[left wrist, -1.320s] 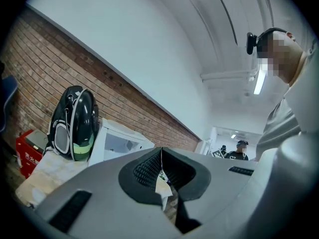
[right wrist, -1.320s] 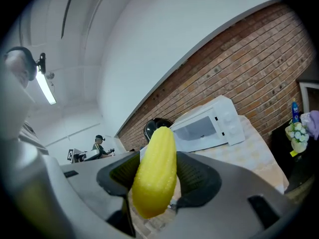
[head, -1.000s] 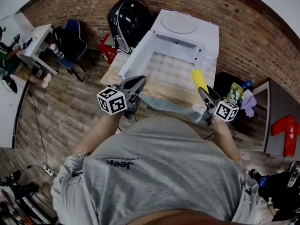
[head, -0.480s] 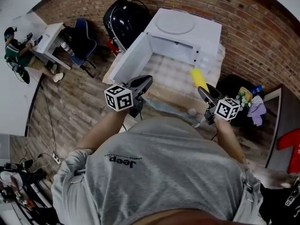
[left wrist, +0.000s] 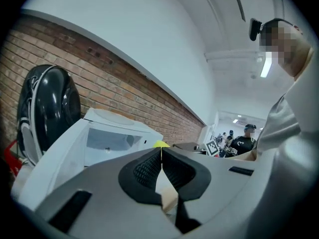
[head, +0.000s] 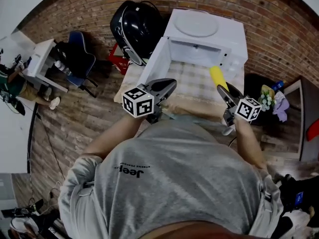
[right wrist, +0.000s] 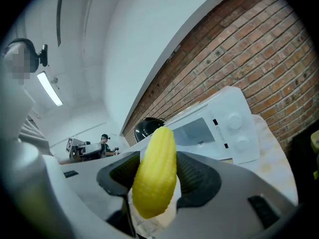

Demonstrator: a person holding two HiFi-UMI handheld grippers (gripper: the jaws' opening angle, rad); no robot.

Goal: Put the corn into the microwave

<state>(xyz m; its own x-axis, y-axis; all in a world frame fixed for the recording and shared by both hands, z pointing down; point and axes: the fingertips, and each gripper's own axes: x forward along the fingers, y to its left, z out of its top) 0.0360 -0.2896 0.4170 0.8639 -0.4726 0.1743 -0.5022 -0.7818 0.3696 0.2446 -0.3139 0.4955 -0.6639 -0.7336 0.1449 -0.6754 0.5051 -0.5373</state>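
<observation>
The right gripper view shows what the head view cannot: the right claw [right wrist: 154,169] is clamped on the sides of the corn [right wrist: 152,176], which stands up between its jaws. The left gripper view shows the left claw [left wrist: 161,156] pressed together, with nothing in it. From above, the microwave [head: 209,36] stands with its door [head: 154,66] swung open. The corn hangs just in front of the microwave, above the surface [head: 192,81]. Both forearms reach toward the microwave, with the claws near level.
</observation>
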